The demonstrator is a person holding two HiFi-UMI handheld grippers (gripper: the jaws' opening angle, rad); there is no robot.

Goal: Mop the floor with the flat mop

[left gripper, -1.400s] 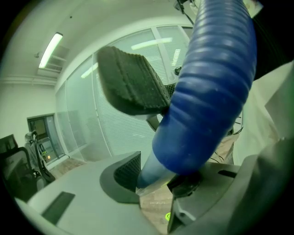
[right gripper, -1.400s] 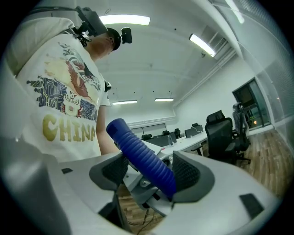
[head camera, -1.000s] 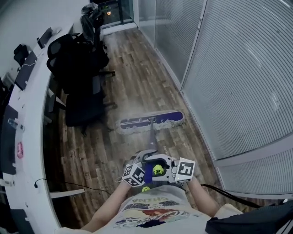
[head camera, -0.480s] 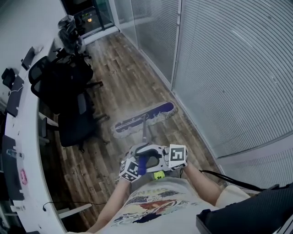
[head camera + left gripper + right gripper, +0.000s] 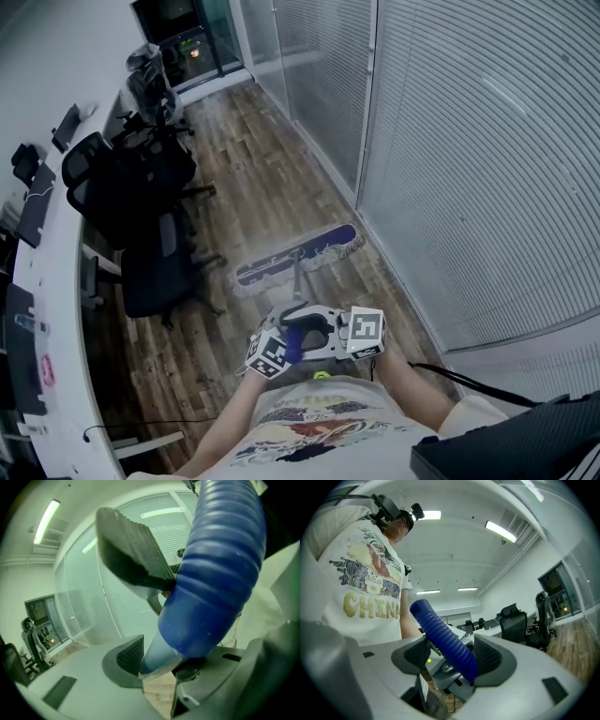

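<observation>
The flat mop's blue head (image 5: 298, 255) with a white fringe lies on the wooden floor, slanted, its right end close to the glass wall. Its pole (image 5: 296, 286) runs back to a blue ribbed handle (image 5: 292, 343) in front of the person's chest. My left gripper (image 5: 284, 336) and right gripper (image 5: 324, 334) are both shut on that handle, side by side. In the left gripper view the handle (image 5: 211, 573) fills the space between the left gripper's (image 5: 136, 597) pads. In the right gripper view it (image 5: 445, 639) stands between the right gripper's (image 5: 450, 654) two pads.
Black office chairs (image 5: 141, 187) stand left of the mop along a curved white desk (image 5: 58, 281). A glass partition with blinds (image 5: 469, 169) lines the right side. A cable (image 5: 141, 424) lies on the floor near the desk. A black bag (image 5: 511, 452) sits at bottom right.
The mop head has slid across the floor and turned, its right end now nearer the glass wall. Both grippers moved with the handle and kept their grip.
</observation>
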